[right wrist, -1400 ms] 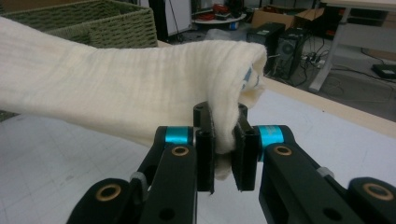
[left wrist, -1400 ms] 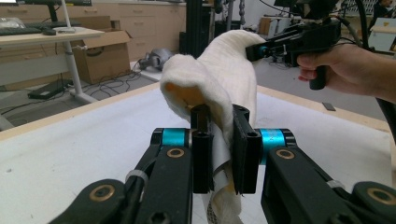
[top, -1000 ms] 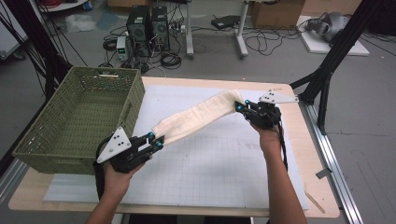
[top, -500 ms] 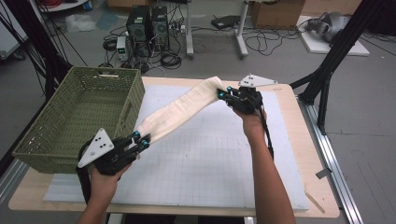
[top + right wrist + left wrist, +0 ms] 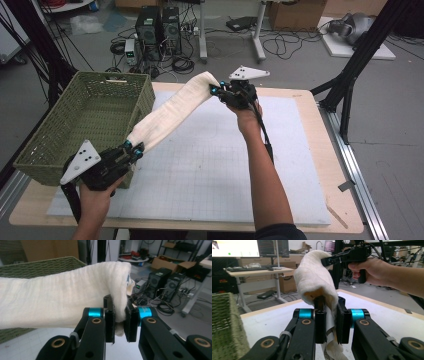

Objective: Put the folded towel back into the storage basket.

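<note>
Two grippers, one cream towel [image 5: 172, 112], and it's strung between them up off the table. The left gripper [image 5: 134, 149] has its jaws clamped on the near end of the towel, right by the front corner of the green wicker basket [image 5: 60, 145]. From the left gripper view you can see the cloth pinched flat between the two black jaws, with a bit of loose tail hanging below them. The right gripper [image 5: 216, 90] has its jaws closed on the far end, up near the back edge of the table [image 5: 345, 220], and the fabric bunches over the top of the jaws in the right gripper view.

The towel runs diagonally from front-left to back-middle, sagging slightly, and it passes just beside the basket's right wall, close to the rim. Can't tell if it actually brushes the weave there.

Room-wise: the white grid mat [image 5: 210, 170] under and to the right of the towel is wide open, all the way to the mat's right edge. The left side is the tight one, since the basket takes up that whole strip and the left hand [image 5: 97, 202] sits right against its front corner. Behind the table it's floor with computer towers [image 5: 157, 25] and cables.
</note>
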{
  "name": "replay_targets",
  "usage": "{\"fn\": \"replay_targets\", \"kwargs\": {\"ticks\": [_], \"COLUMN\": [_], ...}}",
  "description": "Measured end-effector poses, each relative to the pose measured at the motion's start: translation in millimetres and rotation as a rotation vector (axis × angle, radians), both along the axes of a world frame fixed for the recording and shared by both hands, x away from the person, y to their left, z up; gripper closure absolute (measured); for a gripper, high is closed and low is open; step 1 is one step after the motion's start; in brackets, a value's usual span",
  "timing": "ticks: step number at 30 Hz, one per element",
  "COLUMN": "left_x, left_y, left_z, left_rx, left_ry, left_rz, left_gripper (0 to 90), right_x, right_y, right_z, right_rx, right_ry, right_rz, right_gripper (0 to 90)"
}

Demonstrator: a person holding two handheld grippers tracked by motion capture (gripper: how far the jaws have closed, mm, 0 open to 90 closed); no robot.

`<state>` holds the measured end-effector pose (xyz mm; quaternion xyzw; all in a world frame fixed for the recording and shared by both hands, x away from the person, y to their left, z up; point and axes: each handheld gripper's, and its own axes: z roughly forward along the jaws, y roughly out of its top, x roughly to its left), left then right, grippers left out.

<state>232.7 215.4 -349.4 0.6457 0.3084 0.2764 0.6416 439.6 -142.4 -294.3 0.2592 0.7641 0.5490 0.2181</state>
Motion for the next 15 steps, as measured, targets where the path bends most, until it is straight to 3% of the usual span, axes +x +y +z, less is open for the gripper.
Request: {"fn": "replay_targets", "kwargs": {"ticks": [13,15], "left_x": [-5.9,-6.9], "left_y": [22.4,26.2], "left_z": [1.4,2.0], "left_rx": [-0.011,-0.018], "left_ry": [-0.001,-0.003], "left_rz": [0.065,0.077], "left_gripper": [80.5,80.5], "right_x": [24.2,26.2], "right_y": [49.3,57.7], "right_z": [9.5,11.4], "right_rx": [-0.009,0.000], "right_ry": [0.006,-0.011], "right_rz": [0.051,0.054], "right_gripper": [81.9,81.9]}}
